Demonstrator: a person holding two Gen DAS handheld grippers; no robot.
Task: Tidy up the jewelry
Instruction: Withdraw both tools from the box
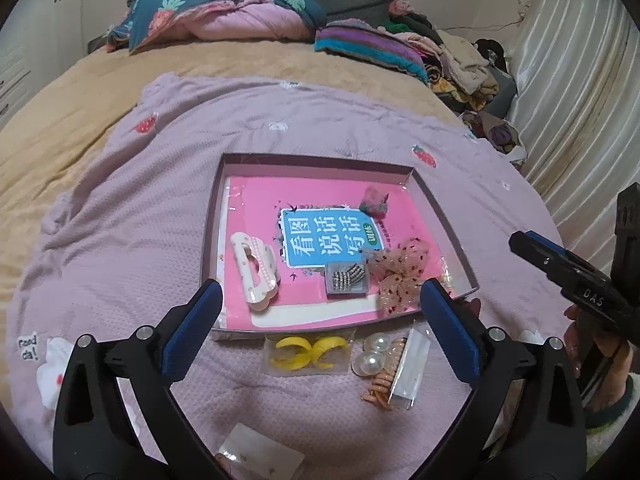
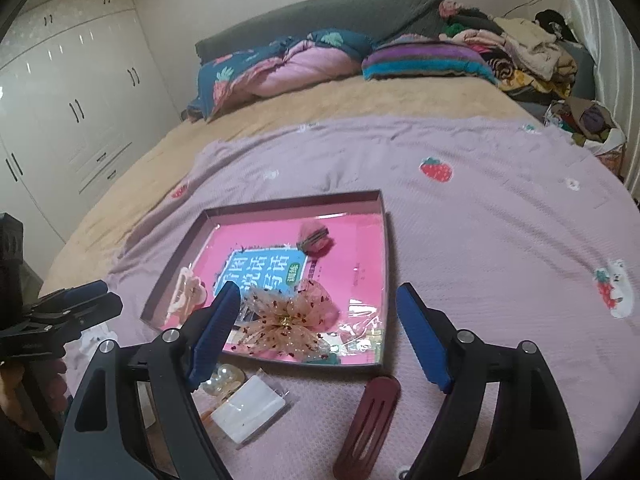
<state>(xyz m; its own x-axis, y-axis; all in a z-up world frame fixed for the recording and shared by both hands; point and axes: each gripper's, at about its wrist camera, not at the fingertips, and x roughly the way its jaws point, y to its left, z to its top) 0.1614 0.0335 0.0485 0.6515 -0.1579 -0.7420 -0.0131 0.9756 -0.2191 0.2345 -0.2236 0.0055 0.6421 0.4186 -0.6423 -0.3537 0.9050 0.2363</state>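
Observation:
A shallow box tray (image 1: 444, 216) (image 2: 386, 240) lies on the lilac blanket with a pink book inside. In it are a cream claw clip (image 1: 256, 270), a small packet of sparkly clips (image 1: 346, 278), a sheer dotted bow (image 1: 400, 272) (image 2: 286, 320) and a dark red hair tie (image 1: 374, 200) (image 2: 316, 238). In front of the tray lie yellow clips in a bag (image 1: 308, 350), pearl pieces on orange coils (image 1: 376, 354), a clear packet (image 1: 410, 368) (image 2: 250, 408) and a maroon hair clip (image 2: 370, 424). My left gripper (image 1: 320, 300) is open above the tray's near edge. My right gripper (image 2: 318, 306) is open over the bow.
A white card (image 1: 260, 458) lies near the bottom of the left wrist view. A white cloth (image 1: 52, 364) sits at the blanket's left. Folded quilts (image 2: 280, 64) and a clothes pile (image 2: 532, 52) lie at the bed's head. Wardrobes (image 2: 72, 112) stand to the left.

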